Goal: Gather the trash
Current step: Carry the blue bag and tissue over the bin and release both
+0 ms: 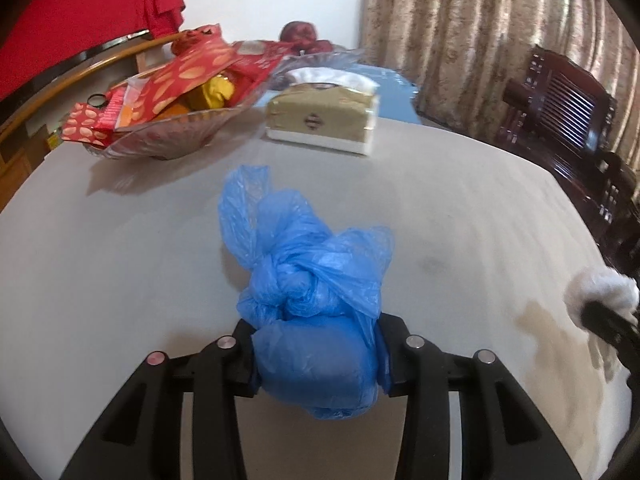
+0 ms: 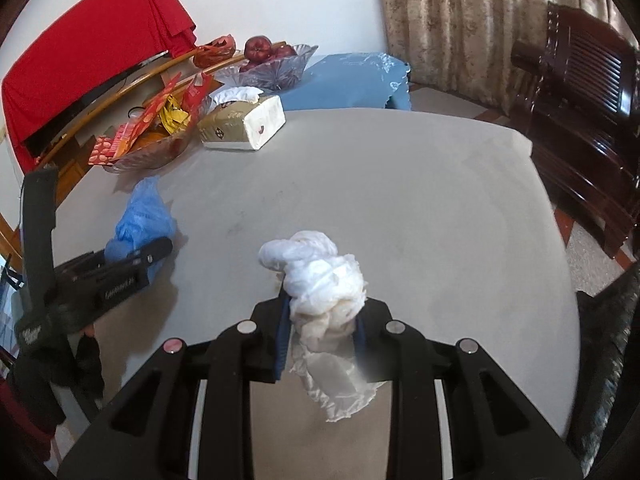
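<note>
My left gripper [image 1: 316, 340] is shut on a knotted blue plastic bag [image 1: 312, 280], held just above the pale table [image 1: 120, 260]; its knot and loose ends stick out past the fingertips. My right gripper [image 2: 322, 318] is shut on a crumpled white tissue wad [image 2: 316, 272], part of it hanging below the pads. The right wrist view shows the left gripper [image 2: 136, 248] with the blue bag [image 2: 144, 212] at the table's left side. In the left wrist view the right gripper [image 1: 600, 314] and its white wad [image 1: 600, 288] appear at the far right edge.
At the back left stands a glass bowl [image 1: 160, 136] of red packets and snacks, with a gold tissue box [image 1: 324, 120] beside it. A glass bowl of apples [image 2: 276, 68] rests on a blue cloth [image 2: 352, 80]. A dark wooden chair [image 1: 560, 112] stands right. The tabletop has a brownish stain [image 1: 552, 328].
</note>
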The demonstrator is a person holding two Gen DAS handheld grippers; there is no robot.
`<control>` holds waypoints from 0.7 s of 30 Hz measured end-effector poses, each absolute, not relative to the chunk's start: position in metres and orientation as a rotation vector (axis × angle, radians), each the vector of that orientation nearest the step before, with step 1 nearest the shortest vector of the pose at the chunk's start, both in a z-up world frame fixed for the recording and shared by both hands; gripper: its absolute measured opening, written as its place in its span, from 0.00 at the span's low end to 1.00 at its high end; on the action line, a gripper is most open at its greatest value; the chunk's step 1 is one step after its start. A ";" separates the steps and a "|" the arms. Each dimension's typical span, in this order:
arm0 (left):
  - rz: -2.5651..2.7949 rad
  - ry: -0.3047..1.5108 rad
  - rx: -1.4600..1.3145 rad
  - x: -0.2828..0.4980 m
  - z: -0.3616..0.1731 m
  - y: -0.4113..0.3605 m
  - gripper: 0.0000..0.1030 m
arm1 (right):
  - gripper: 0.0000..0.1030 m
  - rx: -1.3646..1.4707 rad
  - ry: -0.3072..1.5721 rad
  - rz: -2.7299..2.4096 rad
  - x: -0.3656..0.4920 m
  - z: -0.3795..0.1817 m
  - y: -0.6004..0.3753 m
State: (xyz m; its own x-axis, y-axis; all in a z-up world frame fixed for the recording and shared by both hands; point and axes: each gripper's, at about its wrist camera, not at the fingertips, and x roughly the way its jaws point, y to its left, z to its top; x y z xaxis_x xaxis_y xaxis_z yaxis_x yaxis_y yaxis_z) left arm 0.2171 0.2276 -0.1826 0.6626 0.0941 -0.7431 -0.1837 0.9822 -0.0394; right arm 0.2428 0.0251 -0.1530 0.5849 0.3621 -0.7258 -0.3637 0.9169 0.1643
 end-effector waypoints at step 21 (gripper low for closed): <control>0.031 0.723 -0.068 0.119 -0.104 0.131 0.40 | 0.26 0.032 0.700 0.374 0.136 -0.084 -0.046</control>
State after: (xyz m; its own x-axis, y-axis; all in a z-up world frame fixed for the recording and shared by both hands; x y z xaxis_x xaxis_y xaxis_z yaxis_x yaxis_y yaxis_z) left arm 0.1186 0.1311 -0.1037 0.7492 0.0049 -0.6623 -0.0518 0.9973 -0.0512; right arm 0.1360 -0.0455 -0.0839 0.7014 0.3463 -0.6230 -0.3250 0.9333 0.1530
